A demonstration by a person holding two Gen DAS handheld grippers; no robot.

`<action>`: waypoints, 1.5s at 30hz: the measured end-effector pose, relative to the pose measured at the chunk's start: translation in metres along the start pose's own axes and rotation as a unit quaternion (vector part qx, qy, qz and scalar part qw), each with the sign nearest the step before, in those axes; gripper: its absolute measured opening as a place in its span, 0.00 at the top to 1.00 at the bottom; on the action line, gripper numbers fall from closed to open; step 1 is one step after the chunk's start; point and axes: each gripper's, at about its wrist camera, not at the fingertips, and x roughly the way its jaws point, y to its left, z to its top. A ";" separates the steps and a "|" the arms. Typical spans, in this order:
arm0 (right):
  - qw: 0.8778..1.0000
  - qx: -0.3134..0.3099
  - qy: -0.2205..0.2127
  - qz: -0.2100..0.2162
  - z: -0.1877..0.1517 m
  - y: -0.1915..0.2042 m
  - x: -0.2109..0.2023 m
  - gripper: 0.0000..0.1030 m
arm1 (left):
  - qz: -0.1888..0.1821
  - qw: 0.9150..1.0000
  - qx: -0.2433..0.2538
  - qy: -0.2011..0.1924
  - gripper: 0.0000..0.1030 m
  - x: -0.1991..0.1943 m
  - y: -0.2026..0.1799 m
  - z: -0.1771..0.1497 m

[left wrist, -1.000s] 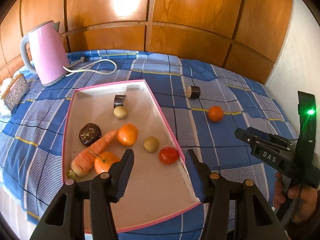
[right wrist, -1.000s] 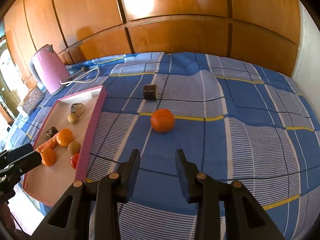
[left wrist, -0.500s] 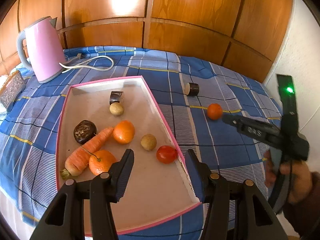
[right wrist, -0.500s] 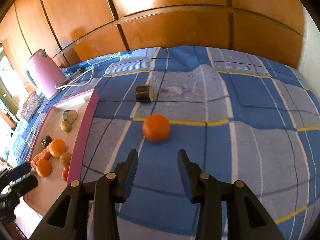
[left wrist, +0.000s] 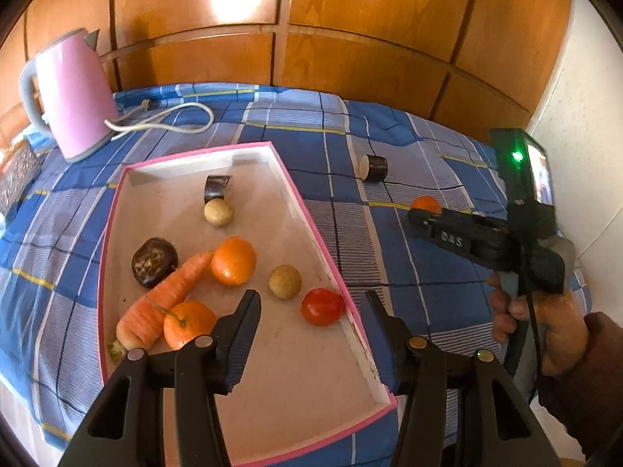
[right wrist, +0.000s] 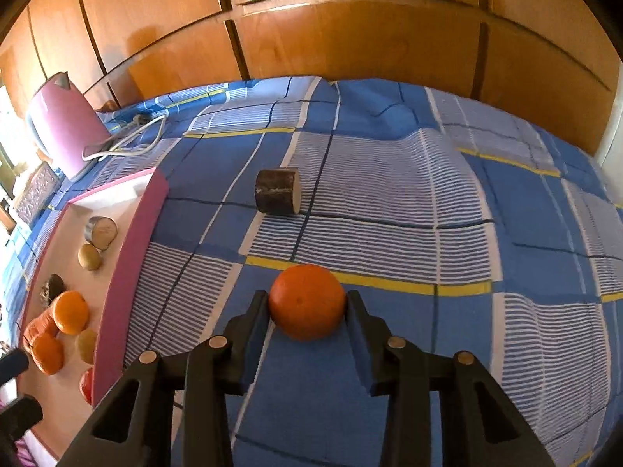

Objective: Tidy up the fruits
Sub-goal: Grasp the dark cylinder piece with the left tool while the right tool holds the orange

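Orange (right wrist: 306, 301) on blue checked cloth (right wrist: 428, 210) between closing right gripper (right wrist: 307, 303) jaws, "DAS" lettering, left gripper (left wrist: 309, 311) jaws empty, apart.

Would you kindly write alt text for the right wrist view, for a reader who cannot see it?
The right tool brackets an orange lying on a blue checked cloth, its fingers at either side of the fruit. Beyond lies a dark cylinder; at left, a pink-rimmed tray holds more produce, with a pink kettle behind.

There were three oranges (left wrist: 233, 260), one carrot (left wrist: 165, 297), one tomato (left wrist: 322, 306), two pale round fruits (left wrist: 285, 281), two dark cylinders (left wrist: 373, 168), one dark fruit (left wrist: 154, 261), one tray (left wrist: 311, 218), one kettle (left wrist: 74, 93).
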 end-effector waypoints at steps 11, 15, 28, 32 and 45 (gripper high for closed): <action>0.997 0.054 -0.017 -0.058 -0.027 -0.056 -0.023 0.62 | -0.028 0.999 0.011 0.016 0.48 0.017 -0.021 0.028; 0.997 0.052 -0.022 -0.055 -0.030 -0.059 -0.023 0.62 | -0.045 0.999 -0.002 0.026 0.48 0.029 -0.027 0.043; 0.996 0.054 -0.025 -0.060 -0.036 -0.057 -0.017 0.62 | -0.063 0.997 -0.010 0.048 0.48 0.090 -0.055 0.103; 0.996 0.062 -0.030 -0.053 -0.037 -0.059 -0.018 0.62 | -0.056 0.997 -0.012 0.060 0.48 0.120 -0.064 0.123; 0.996 0.073 -0.037 -0.040 -0.038 -0.063 -0.019 0.61 | -0.008 0.997 0.013 0.076 0.72 0.188 -0.086 0.146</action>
